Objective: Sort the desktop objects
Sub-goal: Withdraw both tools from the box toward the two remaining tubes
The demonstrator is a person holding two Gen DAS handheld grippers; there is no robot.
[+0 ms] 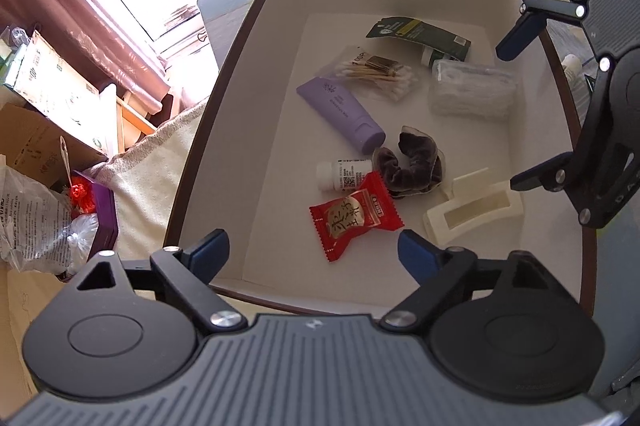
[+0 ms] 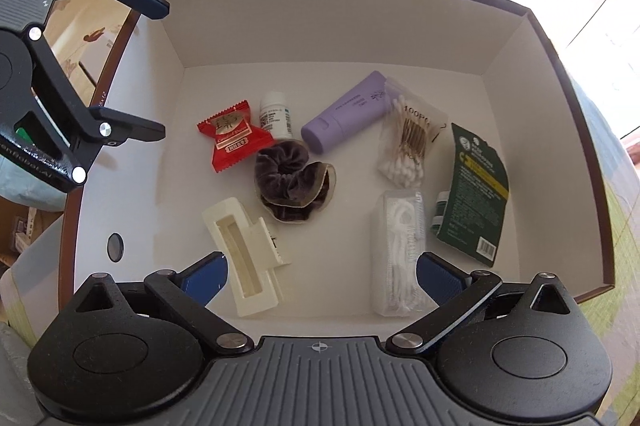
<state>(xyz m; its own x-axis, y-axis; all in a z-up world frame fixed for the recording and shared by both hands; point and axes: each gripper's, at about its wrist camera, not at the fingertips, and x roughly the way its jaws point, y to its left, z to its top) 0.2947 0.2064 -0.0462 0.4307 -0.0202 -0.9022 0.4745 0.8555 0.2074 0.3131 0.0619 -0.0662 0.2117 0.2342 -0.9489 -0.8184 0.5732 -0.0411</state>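
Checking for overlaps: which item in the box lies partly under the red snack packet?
The small white bottle: the red snack packet covers its base; other items lie clear of it.

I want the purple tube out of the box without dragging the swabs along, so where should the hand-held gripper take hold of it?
Grip the purple tube across its round body just above the cap, coming straight down from above. It lies flat; its flat crimped end sits against the cotton swab bag, while the cap end has bare box floor on both sides. The scrunchie lies close, so keep the jaws narrow.
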